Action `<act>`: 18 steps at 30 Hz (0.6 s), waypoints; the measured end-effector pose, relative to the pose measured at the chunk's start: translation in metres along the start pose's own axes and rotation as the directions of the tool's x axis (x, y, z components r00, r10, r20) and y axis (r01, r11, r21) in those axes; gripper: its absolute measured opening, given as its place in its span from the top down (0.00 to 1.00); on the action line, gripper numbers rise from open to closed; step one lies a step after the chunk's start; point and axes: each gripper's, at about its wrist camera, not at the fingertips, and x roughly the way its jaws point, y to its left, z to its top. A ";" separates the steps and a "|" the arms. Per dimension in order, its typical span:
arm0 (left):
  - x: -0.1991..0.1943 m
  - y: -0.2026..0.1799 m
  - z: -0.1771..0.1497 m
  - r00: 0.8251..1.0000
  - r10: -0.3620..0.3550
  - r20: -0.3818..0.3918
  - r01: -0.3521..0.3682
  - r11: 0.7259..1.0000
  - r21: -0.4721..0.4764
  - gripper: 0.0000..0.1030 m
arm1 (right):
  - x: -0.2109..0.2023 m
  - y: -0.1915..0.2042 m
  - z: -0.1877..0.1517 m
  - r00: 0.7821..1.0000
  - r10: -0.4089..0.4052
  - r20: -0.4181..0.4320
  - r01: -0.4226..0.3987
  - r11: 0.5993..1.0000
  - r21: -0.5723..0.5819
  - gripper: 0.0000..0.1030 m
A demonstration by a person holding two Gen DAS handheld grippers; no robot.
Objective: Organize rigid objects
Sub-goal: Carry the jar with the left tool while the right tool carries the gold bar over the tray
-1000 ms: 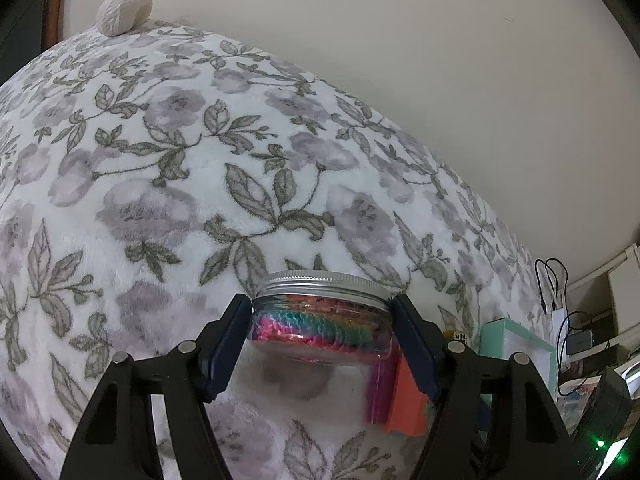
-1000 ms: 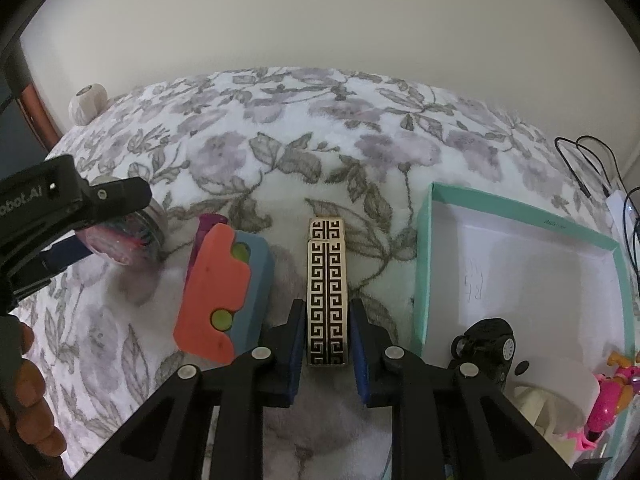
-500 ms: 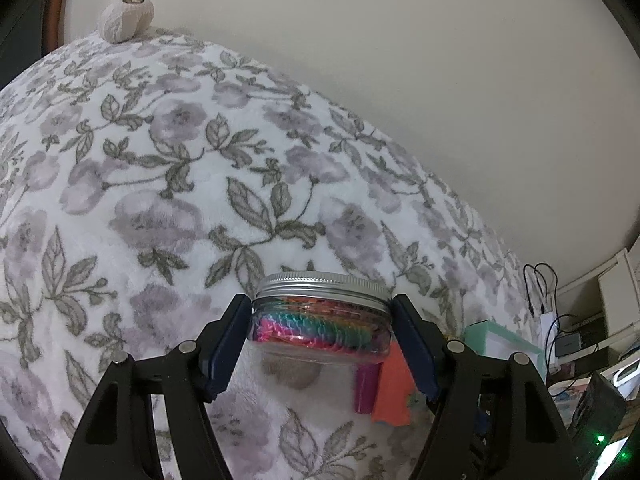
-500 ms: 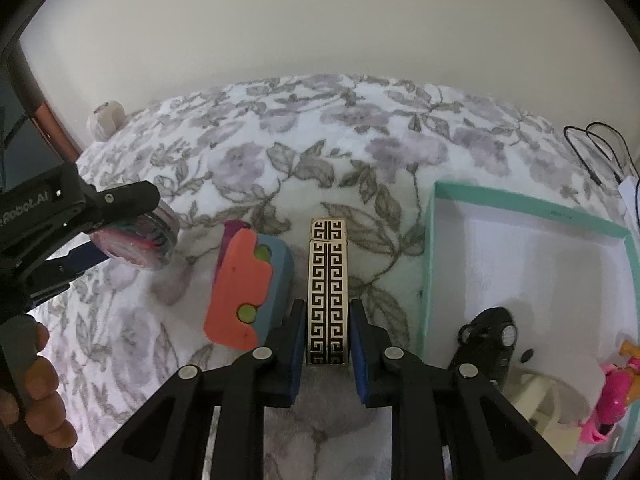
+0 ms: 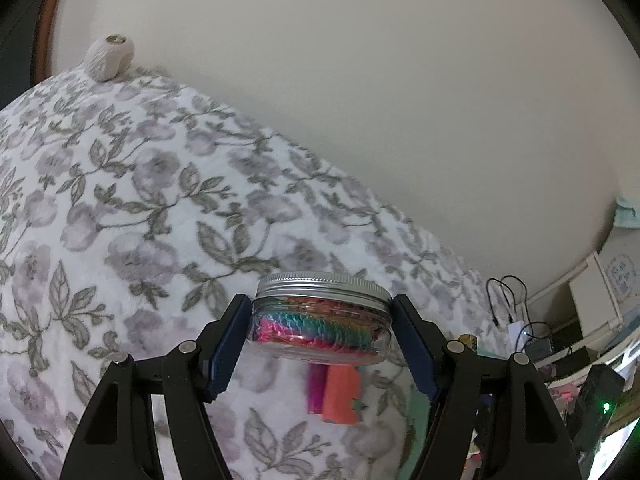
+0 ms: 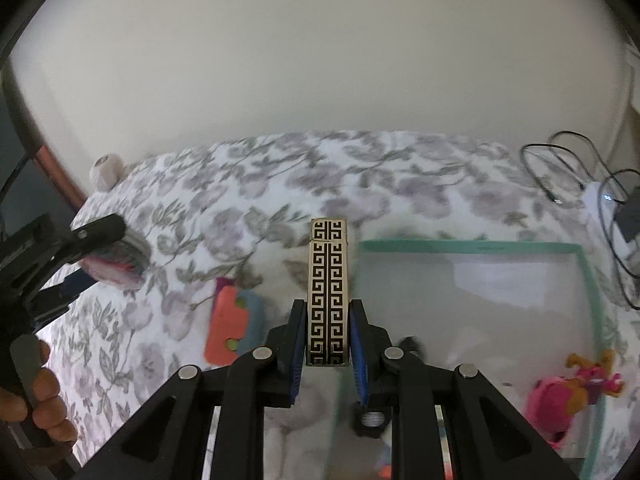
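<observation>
My left gripper (image 5: pixel 322 344) is shut on a clear jar (image 5: pixel 322 322) with a silver lid and rainbow contents, held above the floral blanket. It also shows in the right wrist view (image 6: pixel 120 258) at the left. My right gripper (image 6: pixel 328 344) is shut on a cream box with a black key pattern (image 6: pixel 328 292), lifted over the left edge of the teal-rimmed tray (image 6: pixel 460 245). An orange and blue block (image 6: pixel 230 324) with a pink piece lies on the blanket between the two grippers; it also shows in the left wrist view (image 5: pixel 340 394).
The tray holds a pink toy (image 6: pixel 568 388) and a black toy wheel (image 6: pixel 370 416). A ball of white yarn (image 5: pixel 108 58) sits at the blanket's far corner by the wall. Cables and a charger (image 6: pixel 600 196) lie at the right.
Both grippers have risen with their loads. The right gripper has moved the patterned box up and right, toward the tray's edge. The jar stays gripped.
</observation>
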 end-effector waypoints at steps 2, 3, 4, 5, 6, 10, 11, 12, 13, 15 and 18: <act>-0.001 -0.011 -0.003 1.000 -0.011 0.004 0.011 1.000 0.026 0.29 | -0.005 -0.014 0.002 1.000 -0.013 0.005 0.013 1.000 0.027 0.79; -0.001 -0.017 -0.005 1.000 -0.018 0.006 0.018 0.999 0.041 0.29 | -0.007 -0.022 0.003 1.000 -0.020 0.006 0.020 0.999 0.041 0.79; 0.000 -0.025 -0.007 1.000 -0.023 0.005 0.022 0.998 0.061 0.29 | -0.009 -0.026 0.004 1.000 -0.024 0.005 0.024 0.998 0.050 0.79; 0.000 -0.030 -0.010 1.000 -0.026 0.005 0.025 0.997 0.073 0.29 | -0.011 -0.034 0.004 1.000 -0.030 0.005 0.029 0.997 0.065 0.79; 0.001 -0.037 -0.013 1.000 -0.031 0.003 0.030 0.995 0.090 0.29 | -0.012 -0.042 0.004 0.999 -0.033 0.004 0.032 0.996 0.078 0.79; 0.006 -0.066 -0.026 0.998 -0.063 -0.001 0.062 0.986 0.157 0.29 | -0.019 -0.064 0.005 0.999 -0.042 0.008 0.040 0.992 0.120 0.79; 0.008 -0.074 -0.030 0.997 -0.073 -0.007 0.073 0.982 0.173 0.29 | -0.020 -0.071 0.005 0.999 -0.044 0.008 0.043 0.990 0.131 0.79; 0.010 -0.081 -0.034 0.996 -0.084 -0.013 0.085 0.978 0.189 0.29 | -0.023 -0.076 0.004 0.999 -0.046 0.008 0.045 0.989 0.139 0.79; 0.013 -0.090 -0.039 0.996 -0.092 -0.021 0.094 0.974 0.207 0.29 | -0.024 -0.082 0.003 0.999 -0.050 0.008 0.049 0.987 0.150 0.79; 0.017 -0.102 -0.047 0.995 -0.096 -0.028 0.100 0.965 0.244 0.29 | -0.027 -0.090 0.002 0.998 -0.059 0.008 0.057 0.985 0.163 0.79; 0.023 -0.119 -0.059 0.994 -0.102 -0.034 0.108 0.951 0.288 0.29 | -0.030 -0.103 0.000 0.997 -0.072 0.010 0.070 0.981 0.183 0.79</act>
